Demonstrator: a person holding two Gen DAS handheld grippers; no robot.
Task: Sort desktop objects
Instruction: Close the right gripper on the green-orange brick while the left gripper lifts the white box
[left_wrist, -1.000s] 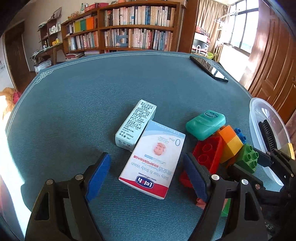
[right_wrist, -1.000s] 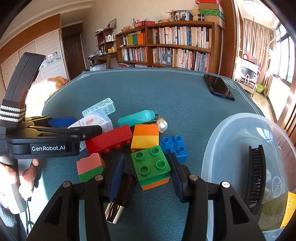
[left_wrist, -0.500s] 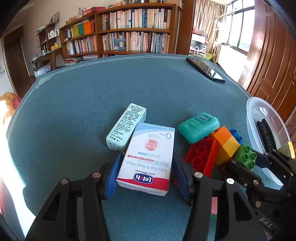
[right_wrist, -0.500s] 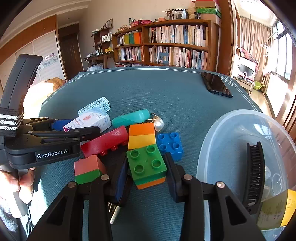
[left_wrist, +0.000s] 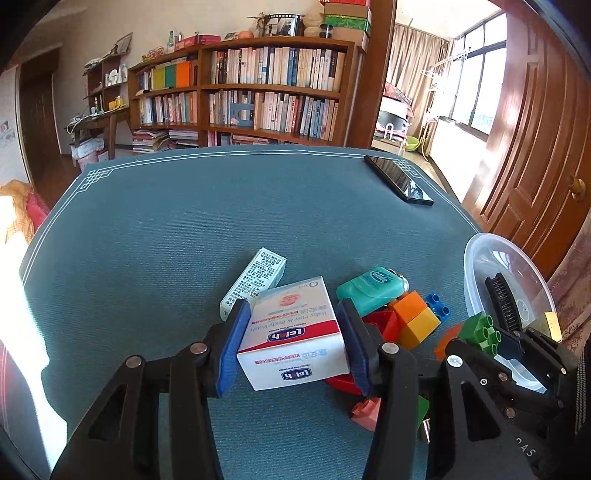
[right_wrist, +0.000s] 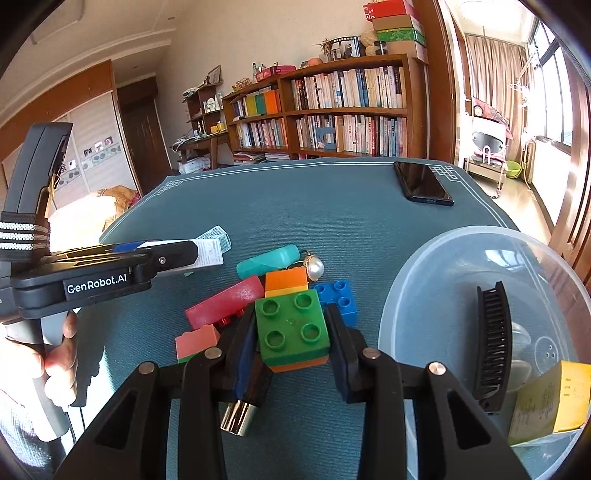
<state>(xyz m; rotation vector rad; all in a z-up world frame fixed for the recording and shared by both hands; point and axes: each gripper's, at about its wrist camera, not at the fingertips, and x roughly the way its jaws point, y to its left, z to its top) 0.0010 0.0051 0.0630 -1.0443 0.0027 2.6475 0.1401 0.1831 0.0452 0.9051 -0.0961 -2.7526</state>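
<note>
- Your left gripper (left_wrist: 291, 345) is clamping the white baby-wash box (left_wrist: 293, 334); the blue pads (left_wrist: 236, 341) are pressing both long sides. Jaws have just been closing, with the box between them. The box is sitting tilted, near end raised off the teal table mat (left_wrist: 184, 240).
- Just behind the box's left corner, a slim white carton (left_wrist: 253, 282) is lying flat on the mat.
- Right of the box, a teal floss case (left_wrist: 371, 290) is resting against the brick pile: red brick (left_wrist: 384, 321), orange-and-yellow brick (left_wrist: 415, 323), blue brick (left_wrist: 437, 308).
- A pink-topped brick (right_wrist: 195, 341) is sitting at the near left of the pile, and a dark cylinder with a silver cap (right_wrist: 245, 402) is lying under your right tool's left finger.
- Your right gripper (right_wrist: 293, 332) is pinching the green four-stud brick (right_wrist: 291, 326), which has an orange layer under it; fingers (right_wrist: 340, 354) are touching both sides. Jaws have just been closing, brick between them. Whether it is clear of the mat, I cannot tell.
- A pearl charm (right_wrist: 314, 267) is lying beside the floss case's right end.
- Far right, a clear plastic bowl (right_wrist: 424, 280) is holding a black comb (right_wrist: 493, 339) and a yellow carton (right_wrist: 550, 402).
- A black phone (right_wrist: 423, 182) is lying at the mat's far right corner, well apart from the pile.
</note>
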